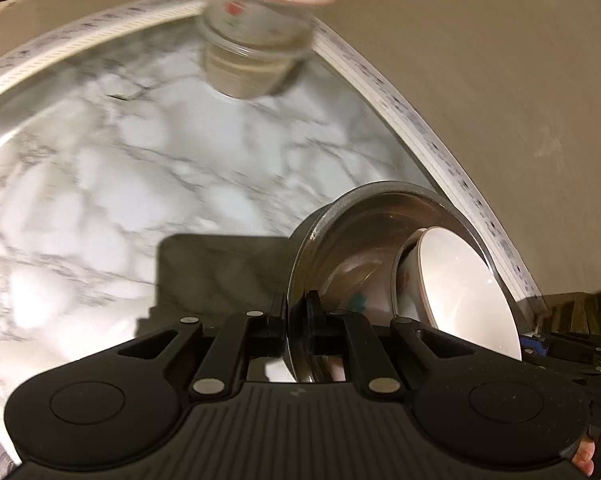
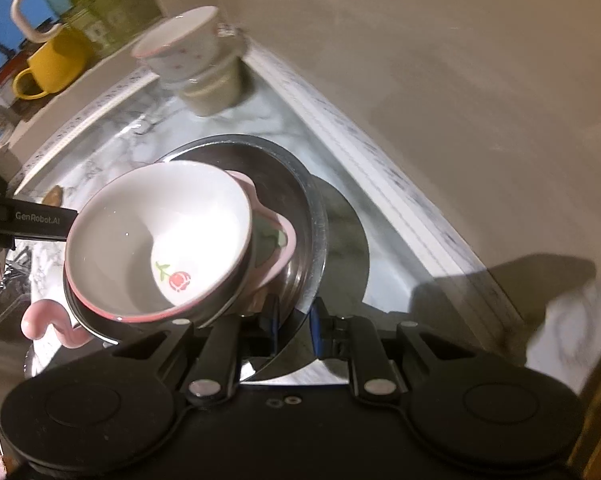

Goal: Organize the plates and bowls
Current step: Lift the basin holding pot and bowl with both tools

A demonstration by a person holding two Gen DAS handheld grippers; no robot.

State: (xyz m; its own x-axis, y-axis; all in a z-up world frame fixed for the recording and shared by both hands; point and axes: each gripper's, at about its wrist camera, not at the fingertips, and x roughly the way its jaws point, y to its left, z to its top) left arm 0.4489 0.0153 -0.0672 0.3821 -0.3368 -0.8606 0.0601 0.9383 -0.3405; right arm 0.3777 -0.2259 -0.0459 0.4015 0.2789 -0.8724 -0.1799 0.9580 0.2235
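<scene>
Low in both frames, my left gripper (image 1: pixel 297 330) and right gripper (image 2: pixel 294 326) each pinch the steel bowl's (image 2: pixel 300 200) rim; the rose bowl (image 2: pixel 160 236) nests inside, tilted. I'd level it, moving both together toward the stacked cups (image 1: pixel 256 28) at top

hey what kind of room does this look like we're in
Probably a home kitchen: a marble-patterned tabletop, a stack of cups in the corner against a plain wall, and a yellow mug on a side ledge.
</scene>
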